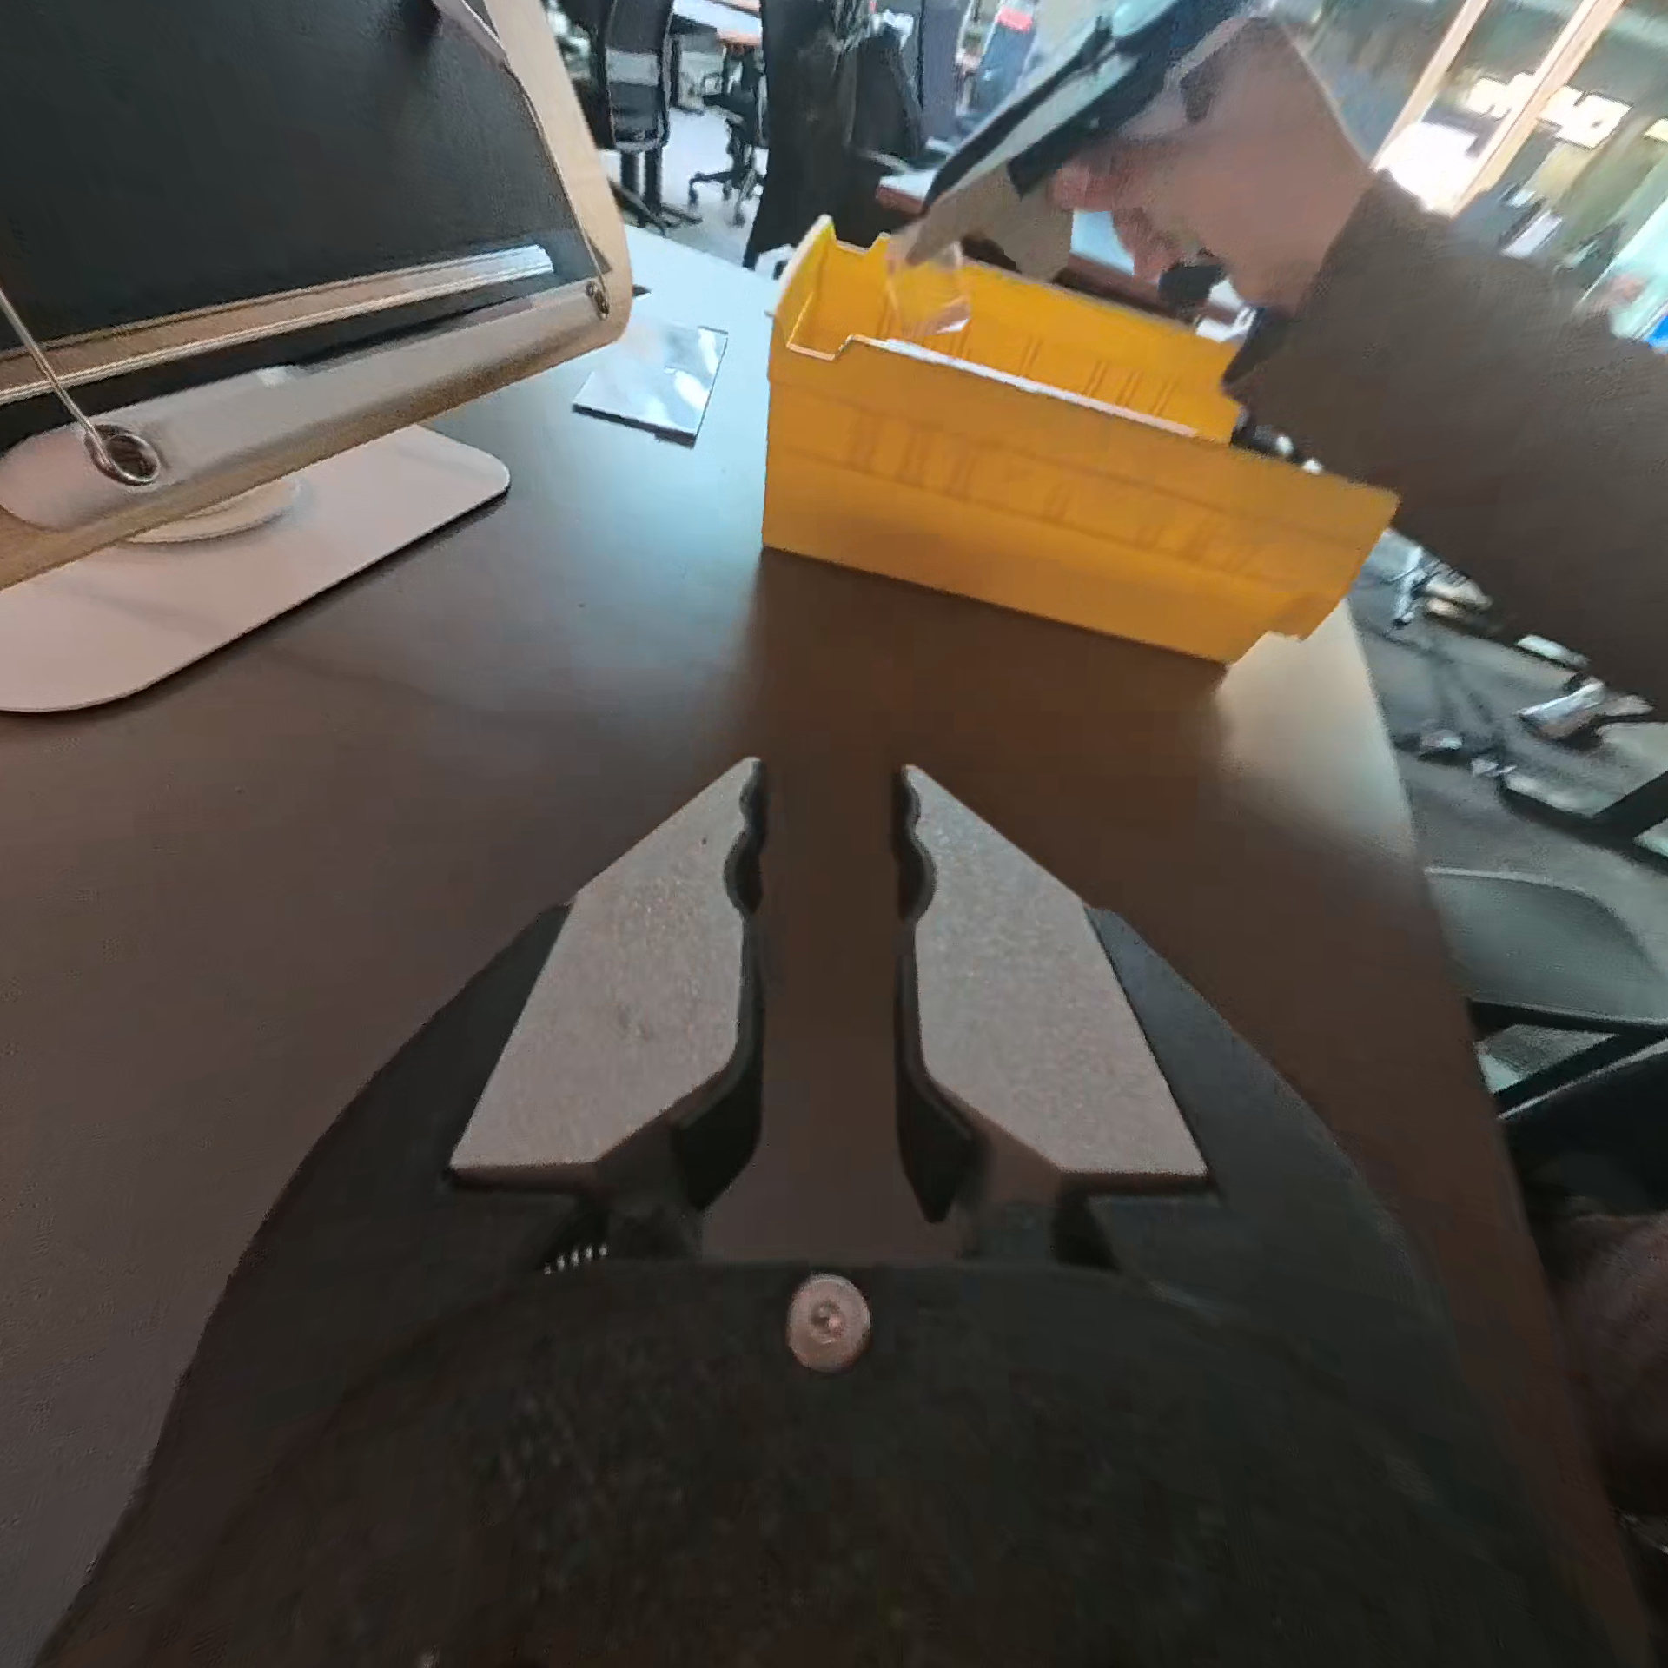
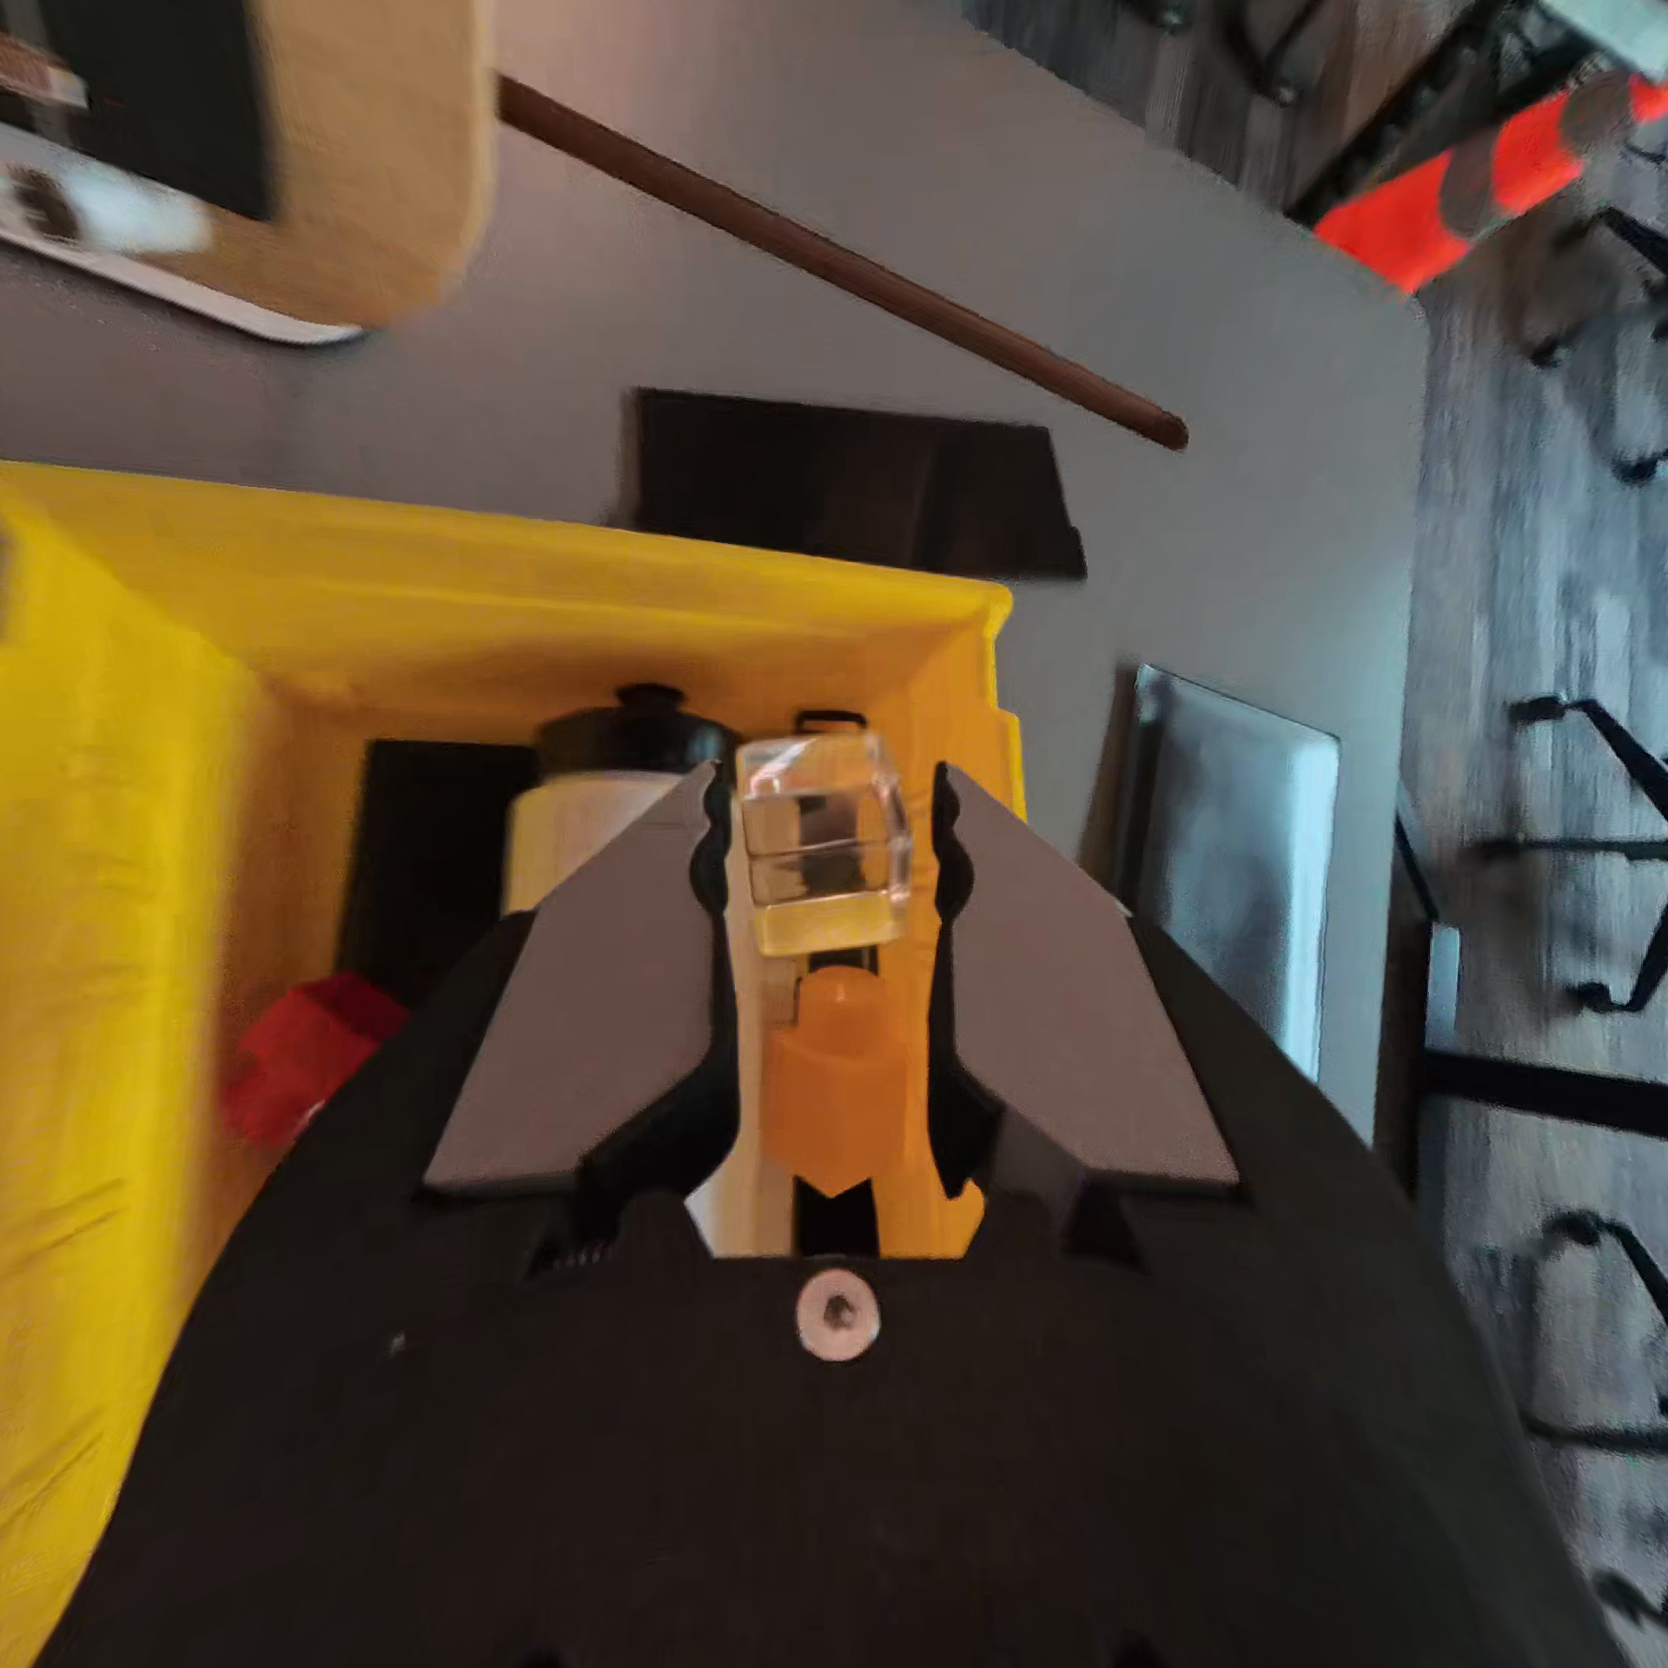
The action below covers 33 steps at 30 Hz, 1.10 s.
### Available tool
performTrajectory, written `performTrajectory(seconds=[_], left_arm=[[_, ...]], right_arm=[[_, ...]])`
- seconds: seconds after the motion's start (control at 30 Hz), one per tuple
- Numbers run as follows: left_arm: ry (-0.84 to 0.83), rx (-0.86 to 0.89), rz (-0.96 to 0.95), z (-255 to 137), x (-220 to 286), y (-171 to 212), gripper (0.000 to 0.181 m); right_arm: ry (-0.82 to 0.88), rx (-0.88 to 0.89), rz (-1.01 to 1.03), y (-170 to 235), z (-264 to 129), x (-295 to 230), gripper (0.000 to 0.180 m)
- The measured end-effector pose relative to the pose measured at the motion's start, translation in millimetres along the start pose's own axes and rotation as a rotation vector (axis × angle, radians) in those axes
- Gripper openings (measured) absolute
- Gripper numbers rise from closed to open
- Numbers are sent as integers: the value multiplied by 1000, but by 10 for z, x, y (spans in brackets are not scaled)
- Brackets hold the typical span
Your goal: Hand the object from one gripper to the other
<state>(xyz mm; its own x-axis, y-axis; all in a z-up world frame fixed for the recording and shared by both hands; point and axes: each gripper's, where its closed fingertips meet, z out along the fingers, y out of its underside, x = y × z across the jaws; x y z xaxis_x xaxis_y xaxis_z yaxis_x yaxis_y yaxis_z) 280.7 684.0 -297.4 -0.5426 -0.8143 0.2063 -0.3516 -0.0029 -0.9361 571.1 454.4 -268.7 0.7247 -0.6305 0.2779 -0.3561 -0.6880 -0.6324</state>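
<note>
My right gripper (image 2: 829, 785) points down into a yellow bin (image 2: 542, 587) and is shut on a clear cube (image 2: 826, 848) at its fingertips. The cube is sharp while the bin's contents are blurred. In the left wrist view the right gripper (image 1: 916, 253) holds the clear cube (image 1: 930, 293) just over the yellow bin's (image 1: 1038, 505) rim, held by a person leaning over the table. My left gripper (image 1: 832, 785) hovers low over the dark table (image 1: 542, 722), in front of the bin. Its jaws stand a narrow gap apart with nothing between them.
In the bin lie an orange brick (image 2: 844, 1074), a red block (image 2: 307, 1056) and a white bottle with a black cap (image 2: 596, 794). A monitor on a white stand (image 1: 253, 560) is at the left. A silvery plate (image 1: 654, 379) lies behind. The table edge runs along the right. Spacing between my two grippers at the tips: around 35 centimetres.
</note>
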Motion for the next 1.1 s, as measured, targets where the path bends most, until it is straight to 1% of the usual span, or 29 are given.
performTrajectory(seconds=[0.03,0.1,0.2,0.27,0.37,0.43,0.5,0.6,0.67,0.77,0.8,0.83,0.87,0.93,0.97,1.03,1.1], left_arm=[[-15,-7,20,5,-12,12,23],[-39,-12,46,7,-34,19,22],[-56,-18,56,12,-57,30,21],[-68,-23,62,20,-73,39,19],[-91,-39,77,37,-99,74,18],[-104,-52,89,49,-107,93,20],[-108,-57,102,56,-95,95,22],[-110,-56,125,57,-62,78,22],[-119,-56,147,57,-40,65,24],[-147,-55,186,55,-38,56,27],[-155,-58,198,54,-44,59,27],[-161,-64,206,54,-49,68,27],[-165,-71,210,52,-50,74,27],[-170,-75,212,42,-44,58,30],[-174,-74,212,29,-36,41,30],[-191,-59,221,-25,-8,-38,33],[-249,-29,238,-150,-5,-167,40]], right_arm=[[15,-9,13,12,42,50,46],[-22,26,36,-98,-14,0,56],[-115,146,41,-443,-307,-253,64],[-215,214,28,-656,-545,-589,68],[-364,328,-35,-906,-911,-1231,73],[-467,400,-77,-998,-1098,-1715,77],[-562,435,-106,-1013,-1159,-2198,80],[-637,440,-142,-946,-973,-2799,79],[-640,446,-131,-895,-686,-3070,78],[-689,469,-69,-781,-231,-3396,75],[-708,493,-69,-730,-112,-3475,65],[-760,459,-80,-662,-55,-3575,53],[-815,419,-95,-635,-63,-3646,56],[-746,476,-115,-673,-13,-3571,62],[-727,492,-118,-665,8,-3552,58],[-741,472,-118,-646,18,-3566,65],[-733,472,-110,-650,25,-3550,64]])
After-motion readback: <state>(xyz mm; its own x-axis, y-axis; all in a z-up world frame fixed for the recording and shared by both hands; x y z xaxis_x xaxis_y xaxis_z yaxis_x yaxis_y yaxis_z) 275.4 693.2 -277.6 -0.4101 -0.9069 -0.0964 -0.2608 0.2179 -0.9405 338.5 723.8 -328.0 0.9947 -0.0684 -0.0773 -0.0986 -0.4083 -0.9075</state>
